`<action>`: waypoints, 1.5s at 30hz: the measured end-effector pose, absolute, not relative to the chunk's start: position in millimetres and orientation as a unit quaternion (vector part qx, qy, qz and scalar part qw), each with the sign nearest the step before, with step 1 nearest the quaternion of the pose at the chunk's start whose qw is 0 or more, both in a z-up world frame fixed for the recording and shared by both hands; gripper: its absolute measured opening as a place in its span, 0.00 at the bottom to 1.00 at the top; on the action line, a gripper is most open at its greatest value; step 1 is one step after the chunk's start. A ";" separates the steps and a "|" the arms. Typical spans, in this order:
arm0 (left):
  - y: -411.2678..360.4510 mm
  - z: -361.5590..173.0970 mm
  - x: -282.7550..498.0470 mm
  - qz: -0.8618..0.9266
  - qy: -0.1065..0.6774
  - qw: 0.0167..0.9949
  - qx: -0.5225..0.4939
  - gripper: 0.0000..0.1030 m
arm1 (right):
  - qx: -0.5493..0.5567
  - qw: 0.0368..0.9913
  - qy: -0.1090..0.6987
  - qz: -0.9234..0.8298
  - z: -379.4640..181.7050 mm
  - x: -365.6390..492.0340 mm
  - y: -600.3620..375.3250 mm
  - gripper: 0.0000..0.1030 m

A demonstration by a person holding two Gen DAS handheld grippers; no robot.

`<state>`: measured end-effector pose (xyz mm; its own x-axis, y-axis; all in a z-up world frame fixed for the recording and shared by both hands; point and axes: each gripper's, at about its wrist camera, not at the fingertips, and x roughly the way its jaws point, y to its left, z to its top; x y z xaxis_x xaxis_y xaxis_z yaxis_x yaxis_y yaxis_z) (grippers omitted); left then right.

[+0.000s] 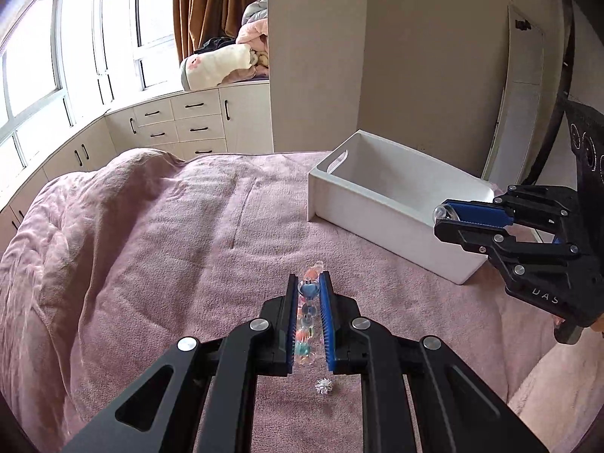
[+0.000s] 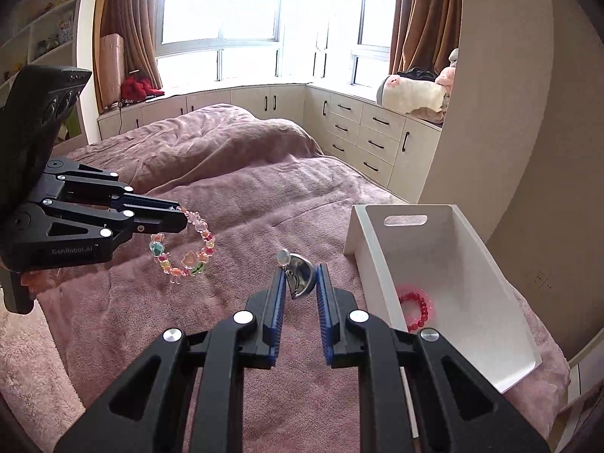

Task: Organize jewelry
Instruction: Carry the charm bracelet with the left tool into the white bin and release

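I had the colourful beaded bracelet pinched in my left gripper, its blue pads pressed close on the strand. From the left wrist camera the beads ran in a line between the two fingers; from the right wrist camera the rest of the loop hung free below the fingertips, clear of the pink blanket.

My right gripper was clamped on a silver ring with a clear stone at its top, the pads nearly together around the metal band. In the left wrist view that same gripper sat at about three o'clock, with the ring's clear stone showing at its tip, just in front of the near wall of the white bin.

The white bin stood on the blanket, at about one o'clock from the left gripper and at about three o'clock from the right one. It had a slot handle cut in its far end wall. Inside it, on the floor against the near left wall, lay a red bead bracelet.

A small silver spiky charm rested on the blanket at six o'clock under the left gripper's fingers, apart from everything else.

Beyond the bed, cream drawers ran under the window, with brown curtains at the sides and a plush toy lying on the window seat at about one o'clock.
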<state>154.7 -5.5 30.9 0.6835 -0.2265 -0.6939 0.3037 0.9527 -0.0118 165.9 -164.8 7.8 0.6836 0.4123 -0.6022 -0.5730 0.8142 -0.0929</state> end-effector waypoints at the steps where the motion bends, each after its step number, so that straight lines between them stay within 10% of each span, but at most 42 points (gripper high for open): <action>1: -8.9 37.8 153.9 -0.147 0.366 0.917 0.053 0.16 | -0.136 0.911 0.283 0.268 14.4 162.9 -168.9 0.16; 21: -131.7 124.7 204.4 -0.224 0.312 0.919 0.088 0.16 | -0.102 0.950 0.230 0.185 71.4 153.9 -274.0 0.16; 45: -239.1 14.1 319.3 -0.256 0.417 0.856 0.163 0.16 | -0.043 0.932 0.330 0.142 -12.3 230.6 -352.0 0.17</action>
